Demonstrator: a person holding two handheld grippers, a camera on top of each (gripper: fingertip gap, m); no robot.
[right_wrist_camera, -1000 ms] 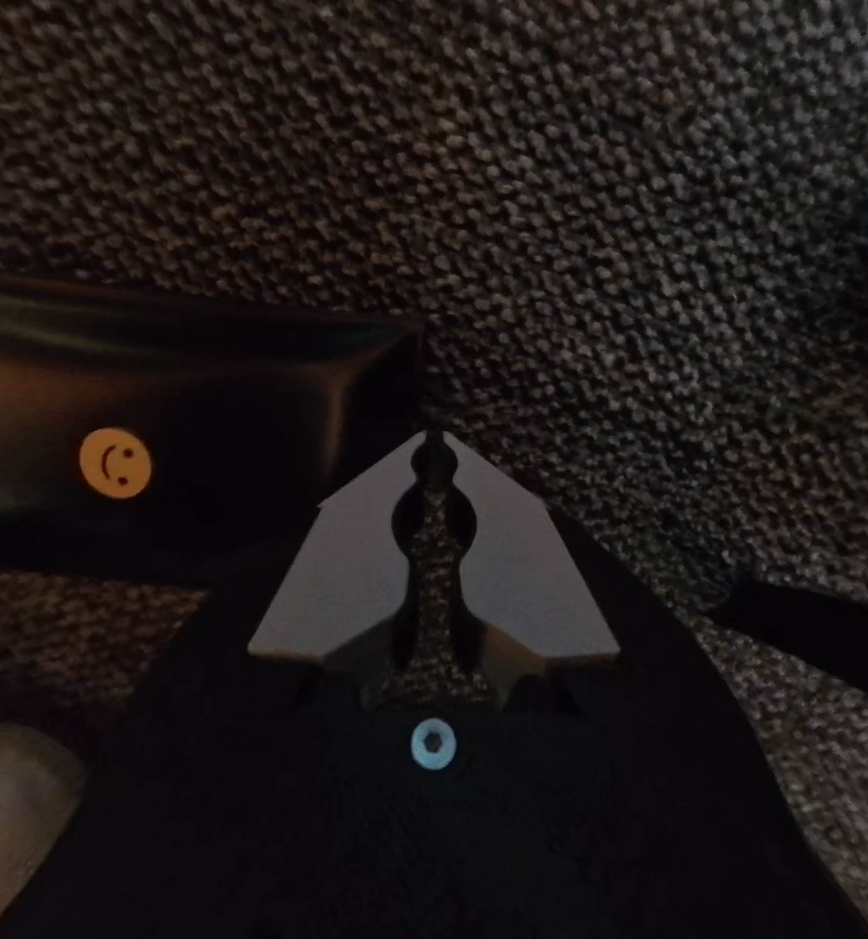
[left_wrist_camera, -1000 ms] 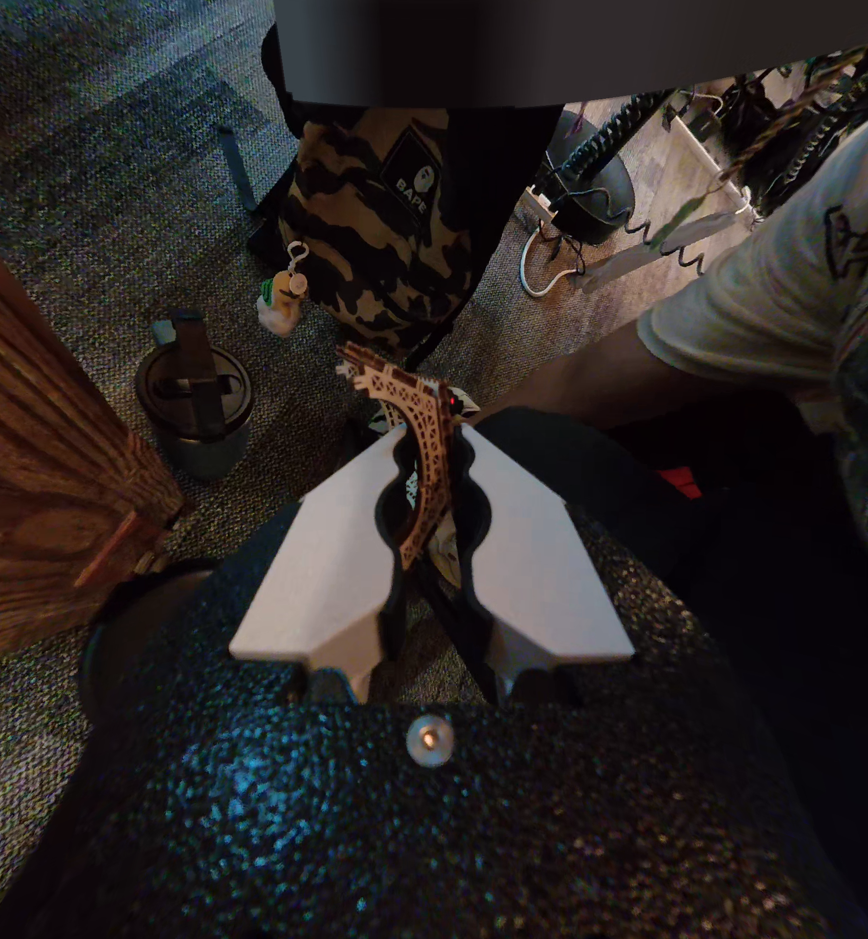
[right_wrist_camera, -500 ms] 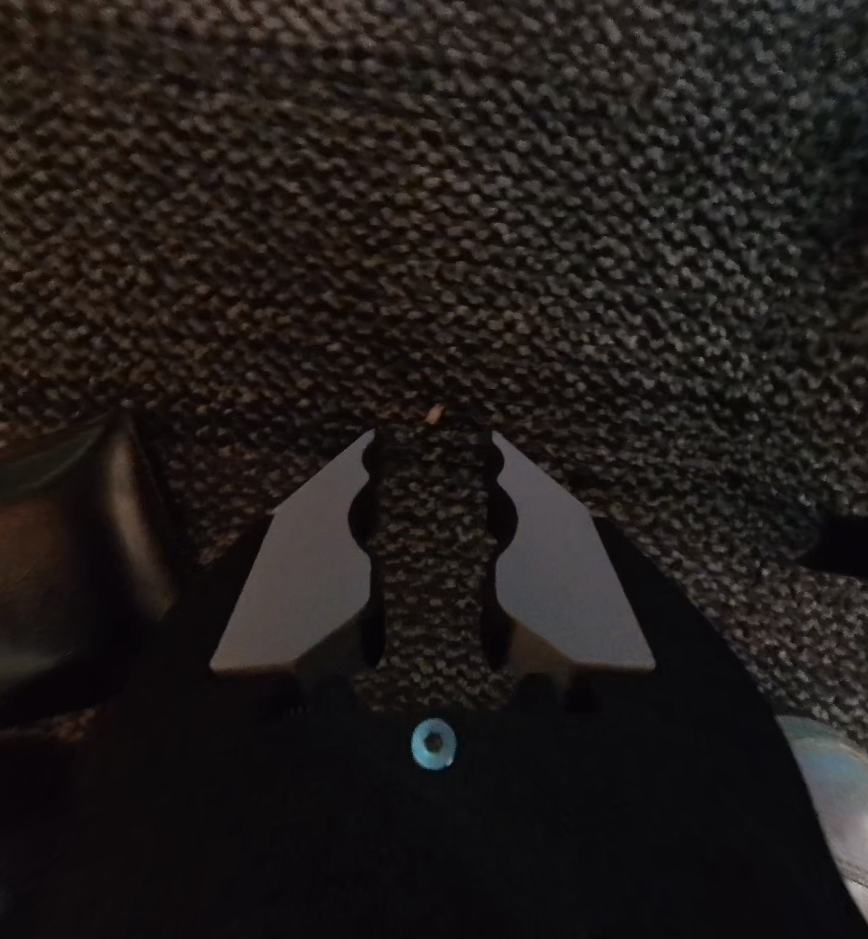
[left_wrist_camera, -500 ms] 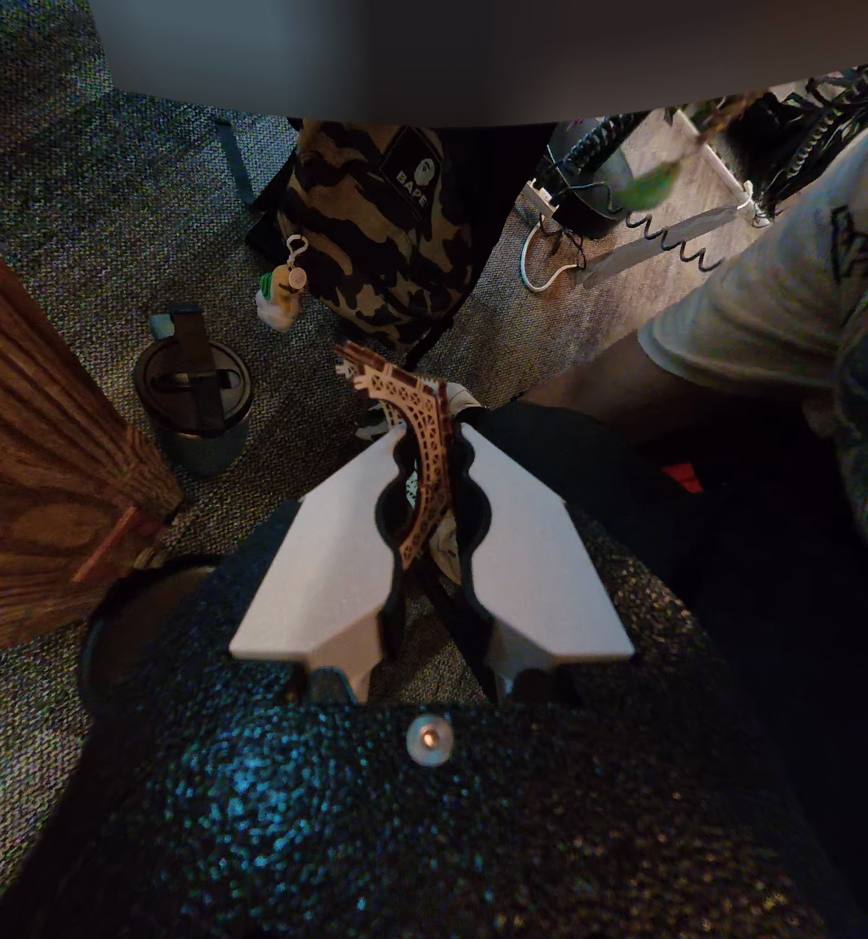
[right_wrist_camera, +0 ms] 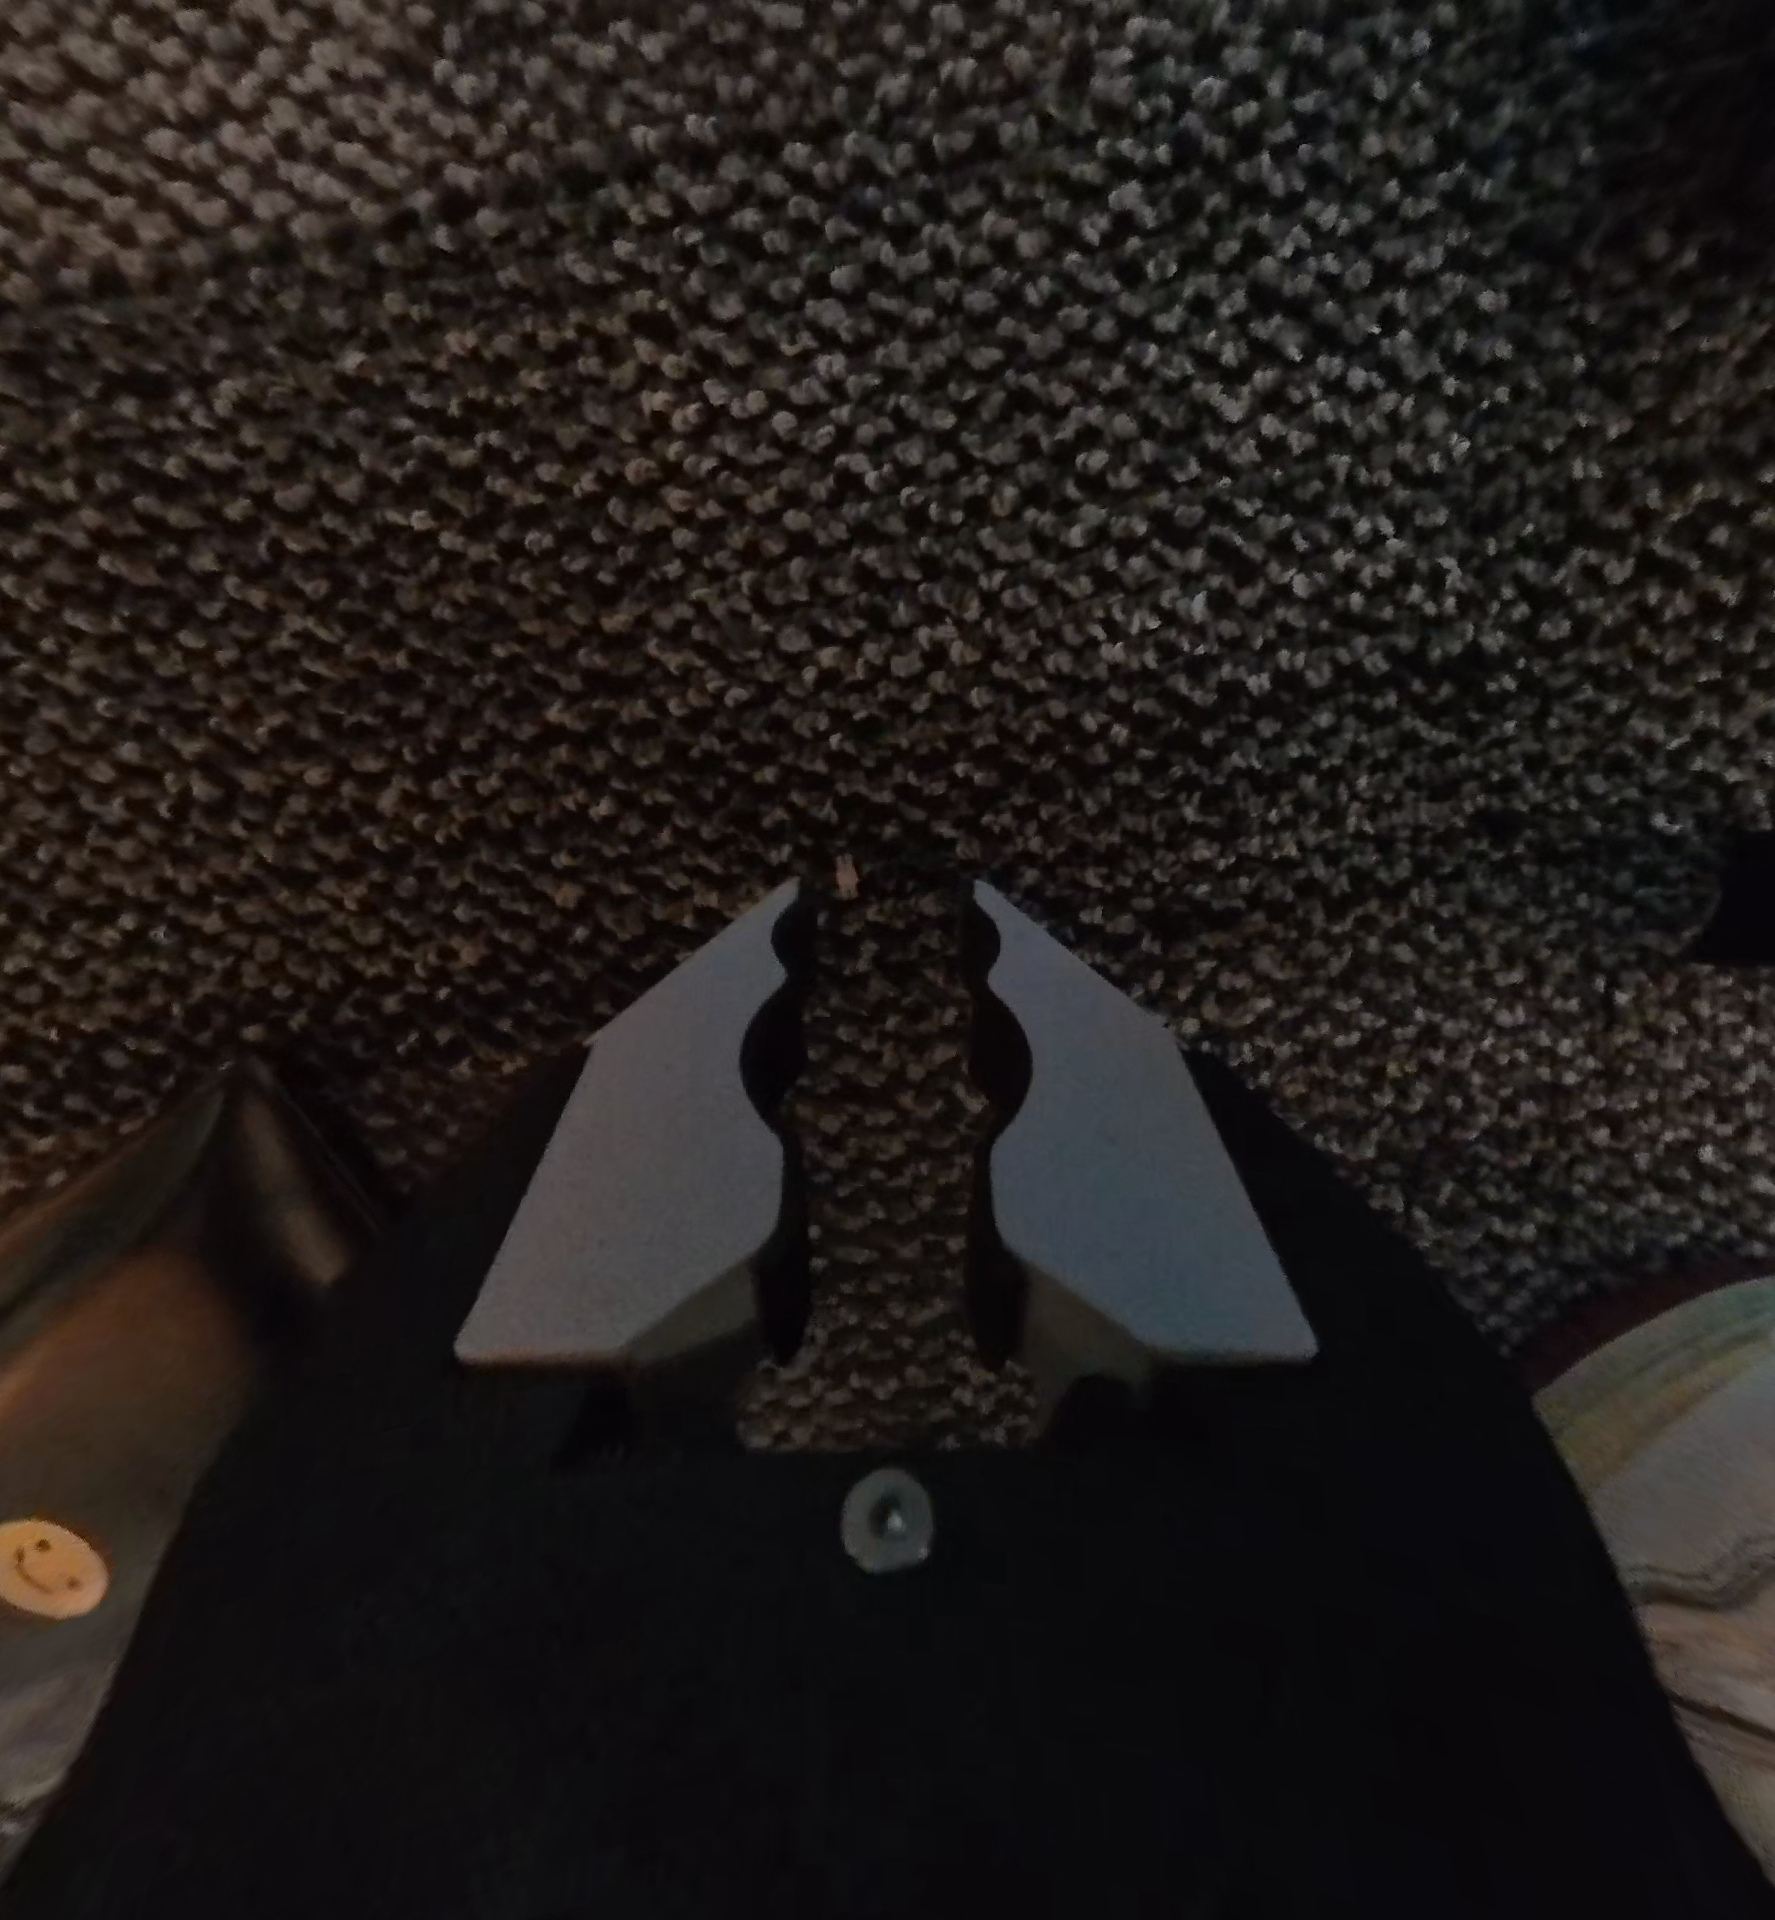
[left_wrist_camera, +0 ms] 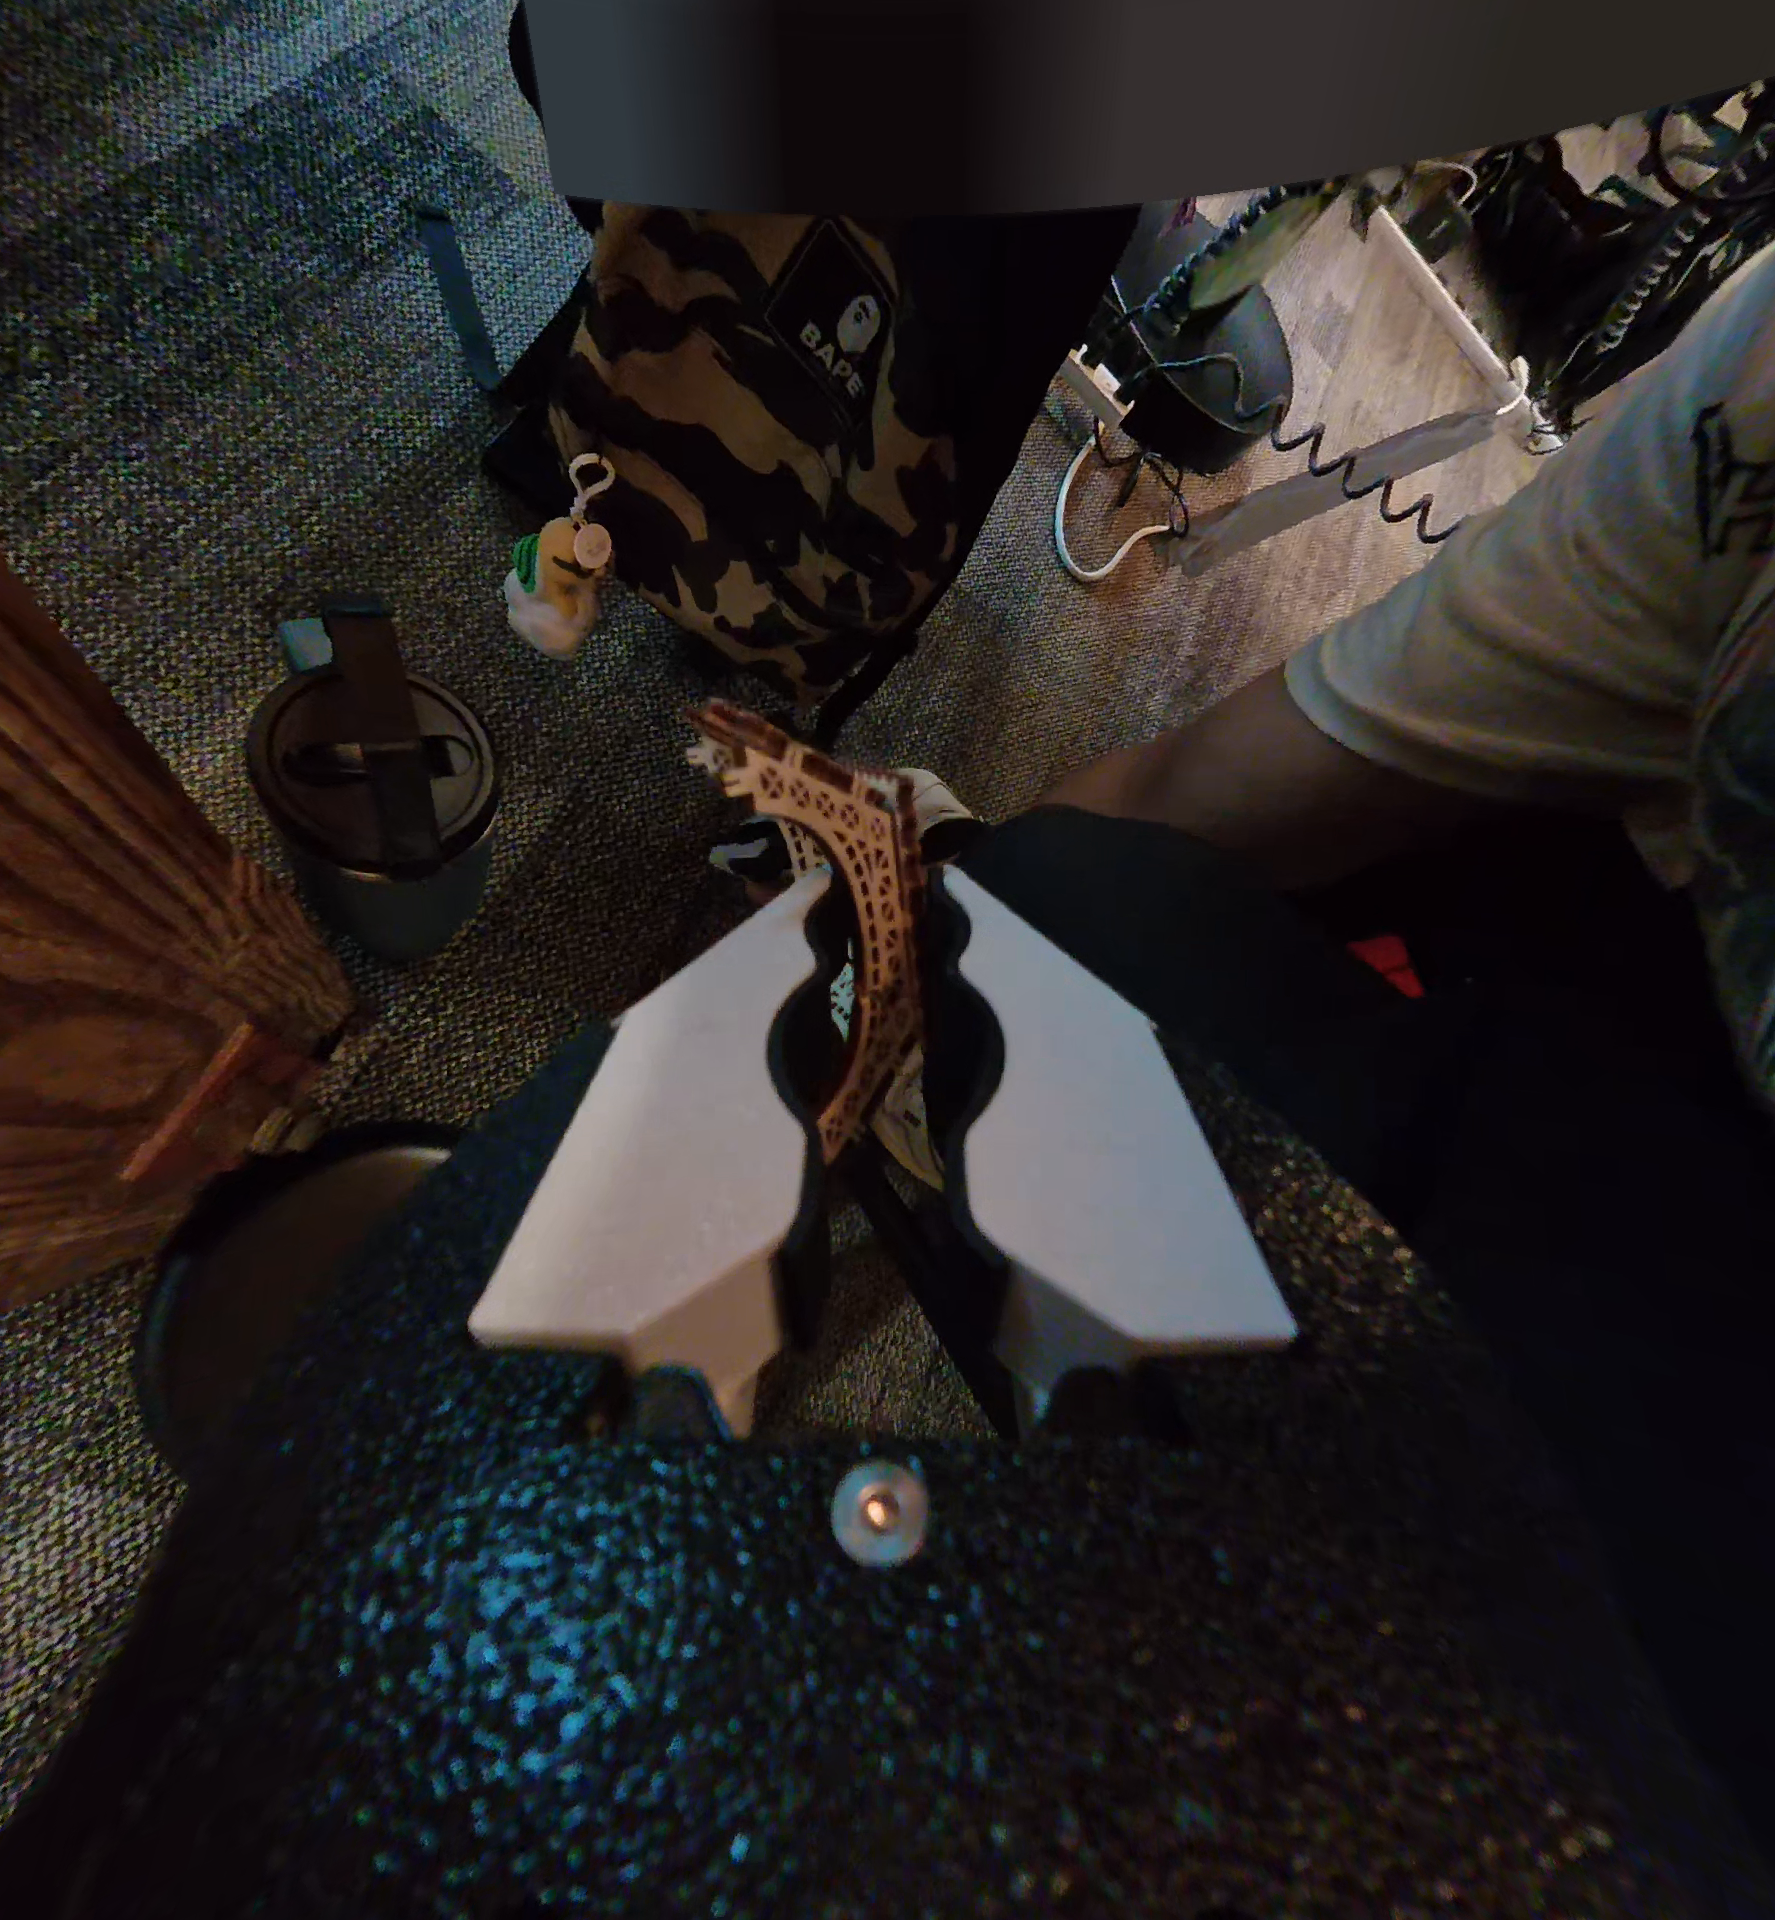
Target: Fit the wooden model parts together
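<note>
The right gripper [right_wrist_camera: 885, 894], nearly closed a second ago, is now seen parted, with carpet [right_wrist_camera: 862, 468] showing between its fingers [right_wrist_camera: 675, 1143]. A small pale fleck [right_wrist_camera: 845, 873], possibly a wood chip, has come into view just beyond the left fingertip. The black object with a round yellow sticker [right_wrist_camera: 41, 1569], earlier level with the left finger, is now found lower and behind it. A pale rounded object [right_wrist_camera: 1714, 1558] has appeared behind the right finger.
</note>
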